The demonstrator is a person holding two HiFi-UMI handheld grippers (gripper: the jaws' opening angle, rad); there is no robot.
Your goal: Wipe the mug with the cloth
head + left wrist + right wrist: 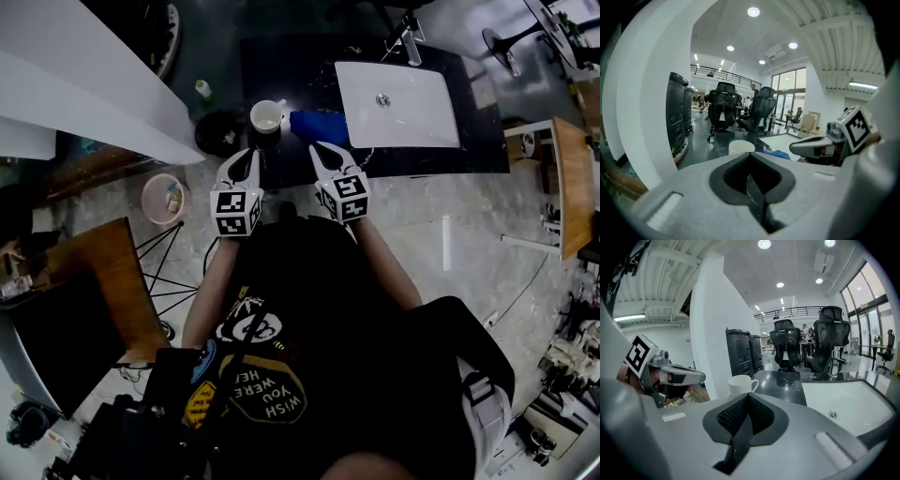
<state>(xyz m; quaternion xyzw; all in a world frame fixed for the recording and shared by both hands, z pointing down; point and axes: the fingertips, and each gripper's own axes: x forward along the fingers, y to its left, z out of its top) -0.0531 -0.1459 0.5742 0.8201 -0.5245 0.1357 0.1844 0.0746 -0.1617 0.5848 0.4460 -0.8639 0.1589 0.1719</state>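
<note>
One dark counter (291, 75) carries one white sink (412, 117). Just left of the sink lies one blue cloth (319, 127), then one white mug (267, 116). The left gripper (249, 155) and right gripper (321, 148) hang near the counter's front edge, fingers pressed together, holding nothing. The floor (441, 234) is pale stone

One mug (267, 116), one cloth (321, 127) — and one sink (417, 117).
</note>
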